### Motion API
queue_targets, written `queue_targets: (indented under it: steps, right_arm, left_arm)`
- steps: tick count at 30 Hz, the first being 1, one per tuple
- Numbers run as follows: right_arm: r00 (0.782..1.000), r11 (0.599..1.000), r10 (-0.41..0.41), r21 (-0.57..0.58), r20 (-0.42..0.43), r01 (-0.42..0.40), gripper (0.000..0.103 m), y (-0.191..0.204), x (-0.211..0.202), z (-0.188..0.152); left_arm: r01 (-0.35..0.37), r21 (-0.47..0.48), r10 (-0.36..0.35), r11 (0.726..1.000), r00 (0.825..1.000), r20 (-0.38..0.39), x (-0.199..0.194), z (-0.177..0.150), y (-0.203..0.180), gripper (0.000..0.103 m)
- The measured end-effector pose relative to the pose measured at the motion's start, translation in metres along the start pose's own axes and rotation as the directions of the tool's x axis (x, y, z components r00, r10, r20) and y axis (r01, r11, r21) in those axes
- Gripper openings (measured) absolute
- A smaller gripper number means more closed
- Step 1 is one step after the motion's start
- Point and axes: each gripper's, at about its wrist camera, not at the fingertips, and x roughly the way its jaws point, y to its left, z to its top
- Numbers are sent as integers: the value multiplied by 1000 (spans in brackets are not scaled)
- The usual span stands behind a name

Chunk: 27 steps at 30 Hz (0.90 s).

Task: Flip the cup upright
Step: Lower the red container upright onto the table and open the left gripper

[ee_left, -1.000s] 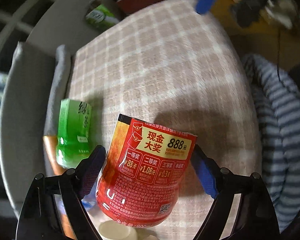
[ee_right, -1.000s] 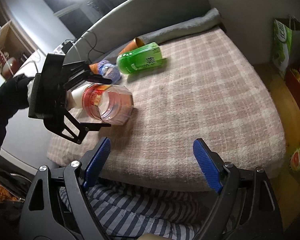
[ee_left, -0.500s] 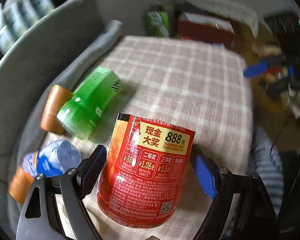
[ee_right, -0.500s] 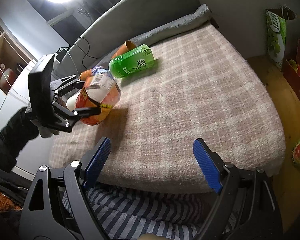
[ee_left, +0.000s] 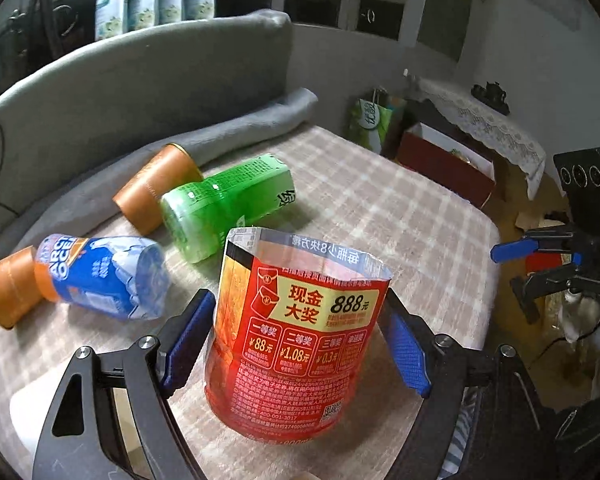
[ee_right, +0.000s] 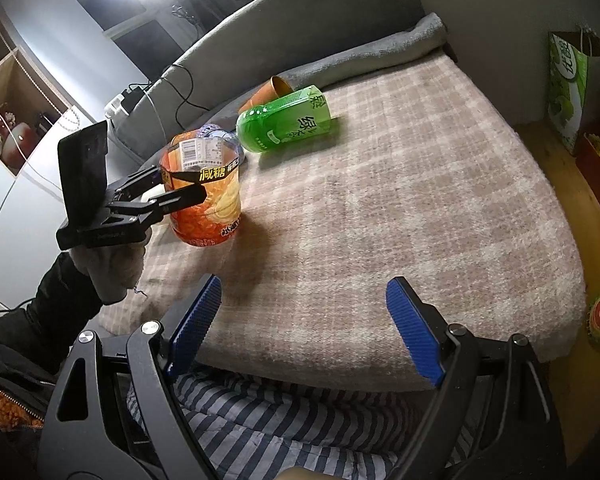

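Note:
The red cut-bottle cup (ee_left: 296, 336) stands upright, open end up, on the checked blanket (ee_left: 400, 216). My left gripper (ee_left: 296, 344) is shut on it, one blue pad on each side. It also shows in the right wrist view (ee_right: 204, 196), held by the left gripper (ee_right: 180, 196) with its base on or just above the blanket. My right gripper (ee_right: 304, 332) is open and empty, over the blanket's near edge.
A green cup (ee_left: 228, 204), a blue-labelled cup (ee_left: 104, 280) and two orange-brown cups (ee_left: 156, 188) (ee_left: 8, 288) lie on their sides behind the red cup. A grey rolled blanket (ee_right: 380, 48) lines the back. A striped cloth (ee_right: 260, 420) lies below the right gripper.
My left gripper has turned the red cup from tilted on its side to upright and lowered it toward the blanket. The right gripper has stayed open in about the same place.

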Motion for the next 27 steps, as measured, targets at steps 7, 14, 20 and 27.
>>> queue_targets:
  steps: [7,14,20,27]
  right_arm:
    - [1000,1000,17,-23,-1,-17,87,13,9,6]
    - [1000,998,17,-56,-10,-17,87,28,16,6]
    - [1000,997,20,-73,-9,-21,87,37,16,5]
    - [999,995,41,-95,0,-40,87,50,18,6]
  left_arm:
    - [-21,-26,22,999,1000,22,-11,-11,4,82]
    - [-49,-43,50,998,998,39,-19,-21,7,82]
    - [-51,-71,54,996,997,47,-26,-28,14,84]
    - [-75,-79,79,994,996,42,-35,-35,14,85]
